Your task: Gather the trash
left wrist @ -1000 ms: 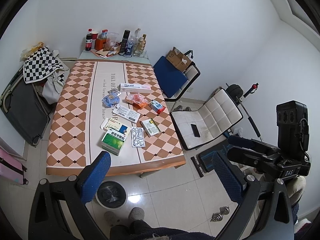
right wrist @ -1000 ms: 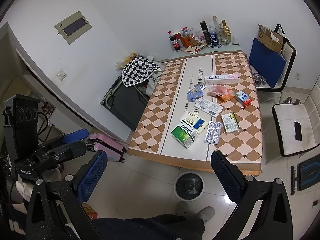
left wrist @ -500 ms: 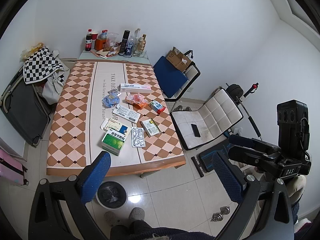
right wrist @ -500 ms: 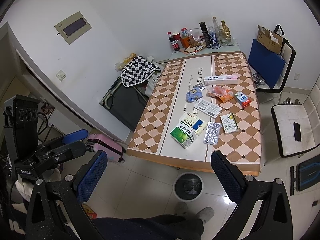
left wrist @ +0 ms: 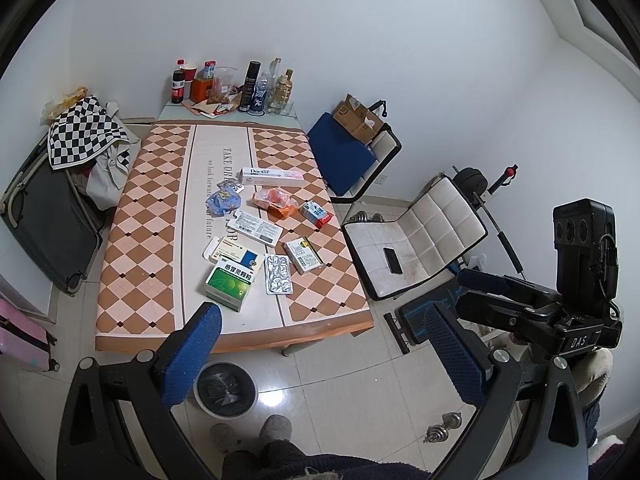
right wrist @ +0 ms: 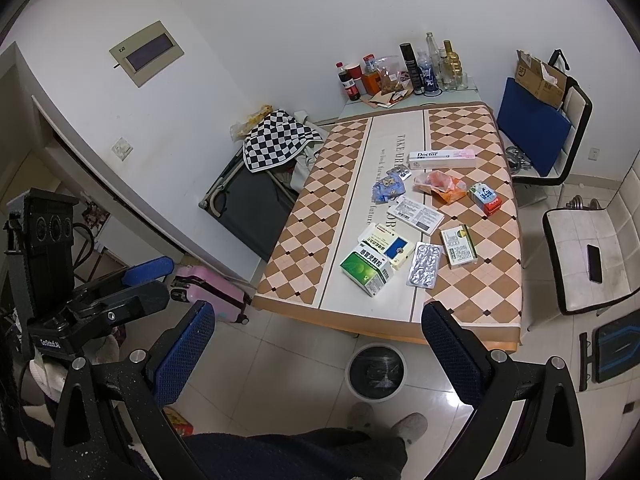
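A small white-walled room, seen from above through two fisheye cameras. A table with an orange-and-cream diamond cloth fills the middle, with a suitcase and a checkered cloth to one side and chairs to the other.

The trash lies scattered along the table's central cream strip: a green medicine box nearest me, a foil blister pack just beside it, a white-and-blue carton touching the green box on its far side, several flat cartons, an orange wrapper, a blue wrapper and, farthest off, a long toothpaste box. A round bin with a dark liner stands on the floor tiles just below the table's near edge, by my slippered feet.

I hold the left gripper and the right gripper high, well apart from the table. Both have their blue pads spread wide with nothing between them.

I judge that collecting has not yet begun. My next move calls for lowering one gripper to the nearest item, probably the green box, and lining the fingers up across its short sides.

The green box's long axis runs roughly away from me, slightly skewed. The toothpaste box lies crosswise, its long axis left to right.
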Demonstrator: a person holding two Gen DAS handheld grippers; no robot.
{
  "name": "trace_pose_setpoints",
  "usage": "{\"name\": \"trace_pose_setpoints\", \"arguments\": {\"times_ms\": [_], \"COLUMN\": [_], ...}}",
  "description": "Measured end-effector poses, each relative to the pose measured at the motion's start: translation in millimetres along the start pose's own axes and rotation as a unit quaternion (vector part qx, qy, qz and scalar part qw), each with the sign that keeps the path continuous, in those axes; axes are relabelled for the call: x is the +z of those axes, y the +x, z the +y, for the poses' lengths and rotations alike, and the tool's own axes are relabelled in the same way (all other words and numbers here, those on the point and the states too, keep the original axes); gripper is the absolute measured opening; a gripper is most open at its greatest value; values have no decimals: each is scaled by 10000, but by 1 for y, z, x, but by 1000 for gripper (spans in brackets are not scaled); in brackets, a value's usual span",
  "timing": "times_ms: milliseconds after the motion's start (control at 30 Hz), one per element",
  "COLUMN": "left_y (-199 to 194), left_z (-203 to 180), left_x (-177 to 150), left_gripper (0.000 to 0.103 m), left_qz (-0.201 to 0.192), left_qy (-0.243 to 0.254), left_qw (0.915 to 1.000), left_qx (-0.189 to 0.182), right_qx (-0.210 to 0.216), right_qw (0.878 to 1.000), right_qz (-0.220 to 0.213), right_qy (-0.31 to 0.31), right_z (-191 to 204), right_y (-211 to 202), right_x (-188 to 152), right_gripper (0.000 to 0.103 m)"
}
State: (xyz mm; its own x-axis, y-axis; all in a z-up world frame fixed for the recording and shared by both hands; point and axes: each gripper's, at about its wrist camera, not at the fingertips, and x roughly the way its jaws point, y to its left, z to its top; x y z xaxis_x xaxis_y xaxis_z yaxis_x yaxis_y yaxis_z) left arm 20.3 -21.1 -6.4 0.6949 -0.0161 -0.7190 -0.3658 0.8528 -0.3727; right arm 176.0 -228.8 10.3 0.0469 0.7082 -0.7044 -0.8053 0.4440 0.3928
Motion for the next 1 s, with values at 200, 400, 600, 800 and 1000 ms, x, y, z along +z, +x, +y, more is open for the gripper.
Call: {"name": "trace_pose_setpoints", "arguments": {"times_ms": [200, 400, 600, 800, 1000], "left_y": [-6, 1, -5, -9, -8], "left_z": [3, -4, 2, 7, 0], "left_x": [-1, 0, -2, -1, -4], "left_gripper": [103, 103, 103, 103, 103], "left_qz": [23, 35, 8, 19, 49], "left_qy": [3, 5, 9, -3, 12], "left_qw": [10000, 10000, 10000, 10000, 10000], "left_qx": [-21, -16, -32, -26, -31], "right_qx": [-2, -1, -6, -11, -13], "right_qw": [10000, 10000, 10000, 10000, 10000], "right_qz": [3, 0, 2, 9, 6], "right_qy": [7, 11, 7, 14, 26], "right_z": [0, 1, 1, 1, 1], "right_y": [0, 1, 0, 0, 0], "right_x": [1, 1, 1, 1, 0], "right_gripper": [103, 103, 103, 103, 103]}}
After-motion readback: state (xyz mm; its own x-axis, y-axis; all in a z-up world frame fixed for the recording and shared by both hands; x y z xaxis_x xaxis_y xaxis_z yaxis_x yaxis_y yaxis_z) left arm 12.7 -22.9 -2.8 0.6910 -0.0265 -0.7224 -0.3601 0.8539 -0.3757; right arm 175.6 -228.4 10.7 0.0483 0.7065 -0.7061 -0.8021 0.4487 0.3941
